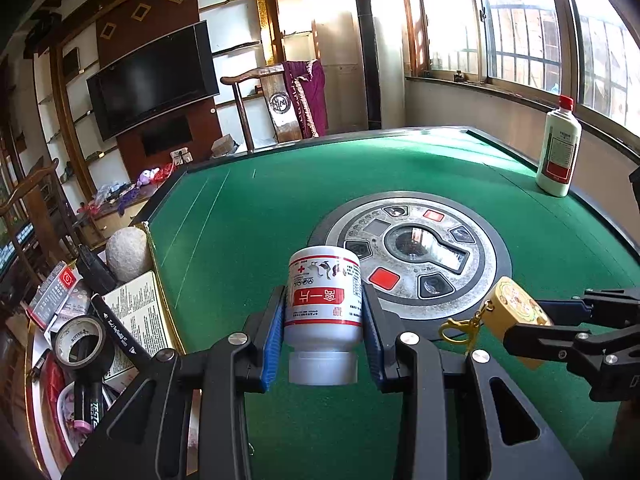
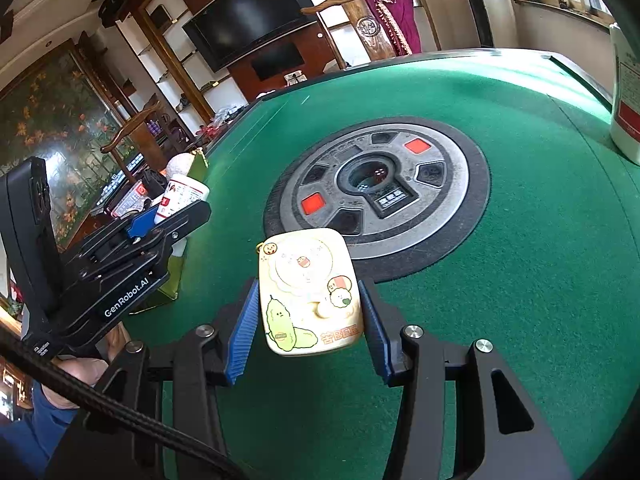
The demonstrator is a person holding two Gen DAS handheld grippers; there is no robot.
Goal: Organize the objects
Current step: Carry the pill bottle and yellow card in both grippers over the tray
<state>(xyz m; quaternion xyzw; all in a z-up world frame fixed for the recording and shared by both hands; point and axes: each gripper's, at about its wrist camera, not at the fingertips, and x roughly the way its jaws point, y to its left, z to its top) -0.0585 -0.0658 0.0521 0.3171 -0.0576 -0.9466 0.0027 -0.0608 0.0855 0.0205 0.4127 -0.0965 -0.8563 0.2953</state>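
Over green felt (image 1: 240, 220) | left tongs (image 1: 324, 332) clamp bottle (image 1: 324, 304) | tray edge (image 1: 160, 276) beside

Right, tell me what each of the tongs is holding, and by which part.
Left tongs: a white bottle, upside down, pinched across its labelled body. Right tongs: a yellow keychain tag, pinched by its two long side edges.

Left hand-held gripper (image 1: 324, 320) clamped (angled downward); right hand-held gripper (image 2: 310, 312) likewise clamped.
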